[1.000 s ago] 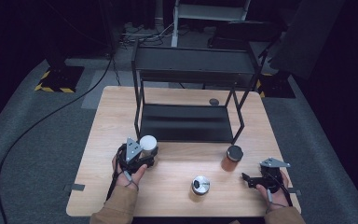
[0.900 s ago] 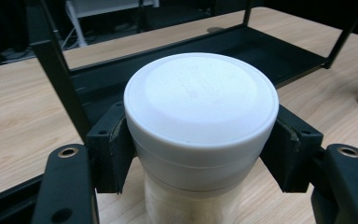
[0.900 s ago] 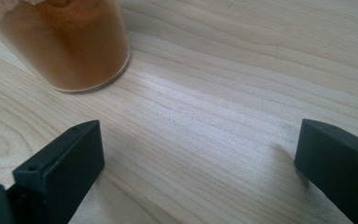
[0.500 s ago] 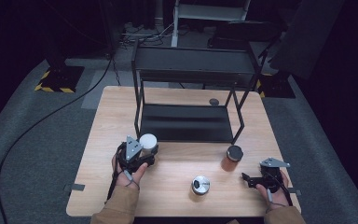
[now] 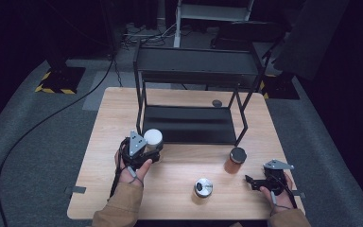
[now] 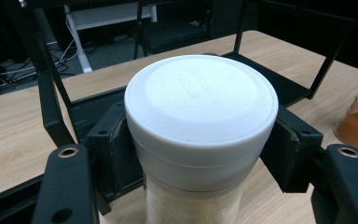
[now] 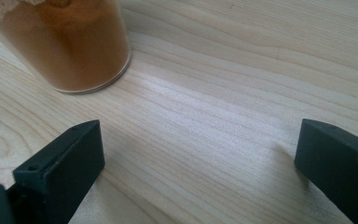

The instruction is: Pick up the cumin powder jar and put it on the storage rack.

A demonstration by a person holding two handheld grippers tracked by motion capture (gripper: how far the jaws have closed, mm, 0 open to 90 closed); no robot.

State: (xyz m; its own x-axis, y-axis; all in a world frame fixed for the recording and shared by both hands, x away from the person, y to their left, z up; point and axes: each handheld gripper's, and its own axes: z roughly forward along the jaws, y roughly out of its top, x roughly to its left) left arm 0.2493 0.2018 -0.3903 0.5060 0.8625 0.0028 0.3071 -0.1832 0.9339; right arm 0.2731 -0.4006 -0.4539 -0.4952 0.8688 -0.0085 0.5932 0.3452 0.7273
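Since the earlier frame the left gripper (image 5: pixel 150 150) has lifted slightly, its jaws pinching the white-lidded jar (image 5: pixel 153 138) just below the lid. The left gripper view shows pale powder inside and the black rack (image 6: pixel 51 112) right behind. Rightward, a silver-lidded jar (image 5: pixel 203 187) stands between the hands, an orange spice jar (image 5: pixel 235 161) just ahead of the unmoved, spread right gripper (image 5: pixel 251 182).

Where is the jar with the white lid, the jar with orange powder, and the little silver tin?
White-lidded jar (image 6: pixel 200 95), left gripper view, top of its lid.
Orange powder jar (image 5: pixel 236 161), high view, its glass side.
Silver tin (image 5: pixel 203 186), high view, its shiny top.
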